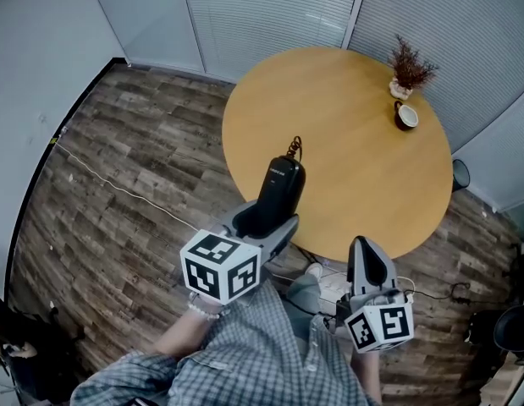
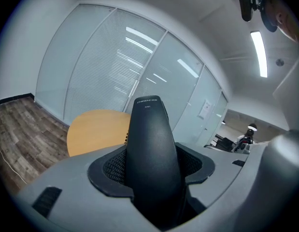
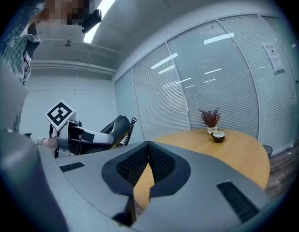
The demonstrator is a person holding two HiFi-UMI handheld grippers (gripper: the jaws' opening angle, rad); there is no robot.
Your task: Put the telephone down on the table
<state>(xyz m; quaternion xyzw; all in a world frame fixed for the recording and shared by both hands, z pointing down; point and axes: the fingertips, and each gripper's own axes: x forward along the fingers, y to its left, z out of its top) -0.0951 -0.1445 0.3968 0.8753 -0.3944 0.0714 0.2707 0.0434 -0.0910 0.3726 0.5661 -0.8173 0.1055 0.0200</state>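
I have the telephone (image 1: pixel 280 184) pinched in my left gripper (image 1: pixel 263 227), up in the air at the near edge of the round table (image 1: pixel 355 134), so I judge the carrying step is in hand and the putting down is not yet done. My right gripper (image 1: pixel 367 265) is pressed together on nothing (it hangs low beside the table). Next I must lower the handset flat on the wood, minding its coiled cord (image 1: pixel 295 149), and only then spread the jaws.
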